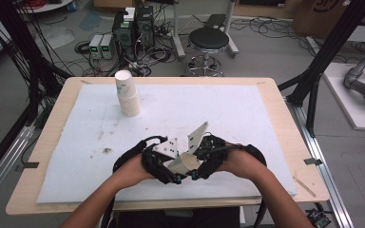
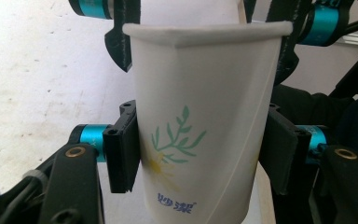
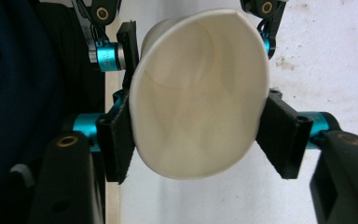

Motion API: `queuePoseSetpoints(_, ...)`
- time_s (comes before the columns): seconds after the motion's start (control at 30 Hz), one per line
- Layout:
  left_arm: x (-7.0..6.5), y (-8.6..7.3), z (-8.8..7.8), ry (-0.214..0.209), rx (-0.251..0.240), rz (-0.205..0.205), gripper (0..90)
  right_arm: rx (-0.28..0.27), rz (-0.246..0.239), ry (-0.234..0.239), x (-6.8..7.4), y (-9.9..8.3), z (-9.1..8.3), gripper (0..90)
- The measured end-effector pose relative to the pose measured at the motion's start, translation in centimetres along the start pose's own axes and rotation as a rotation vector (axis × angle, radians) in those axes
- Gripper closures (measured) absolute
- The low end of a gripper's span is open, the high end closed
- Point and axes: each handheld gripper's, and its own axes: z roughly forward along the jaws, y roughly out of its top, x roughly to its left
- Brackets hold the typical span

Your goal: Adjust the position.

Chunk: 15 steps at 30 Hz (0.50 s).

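White mat (image 1: 247, 114) across the table, stack of paper cups (image 1: 128, 93) near its far left corner, paper cup (image 1: 186, 163) above the near edge, pinched between both clenched claws, left gripper (image 1: 171, 164) on its printed wall, right gripper (image 1: 200, 161) squeezing its rim oval

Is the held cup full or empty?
Empty: the right gripper view looks into the cup and shows bare white walls and bottom.

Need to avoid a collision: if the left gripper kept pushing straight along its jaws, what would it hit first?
Probably the right gripper. The left gripper is already shut on the paper cup, and the other gripper's black jaws clamp that cup just beyond, though depth is hard to judge.
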Motion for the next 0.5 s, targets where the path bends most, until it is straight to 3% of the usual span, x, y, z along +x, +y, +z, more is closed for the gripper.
queuePoseSetpoints(0.13,0.1,-0.4,-0.3,-0.003,-0.051,-0.026,36.6,-0.068,0.01,-0.004,-0.3,-0.2,-0.4,29.6)
queuePoseSetpoints(0.17,0.2,-0.5,-0.3,0.002,-0.06,-0.027,36.5,-0.088,0.032,0.0,-0.3,-0.3,-0.7,27.1)
queuePoseSetpoints(0.27,0.3,-1.1,-0.5,0.014,-0.107,-0.05,35.6,-0.178,0.069,0.001,-0.5,-0.9,-1.3,24.2)
queuePoseSetpoints(0.5,0.3,-2.9,-1.4,0.079,-0.265,-0.107,33.2,-0.412,0.187,-0.049,-0.7,-3.6,-2.8,21.2)
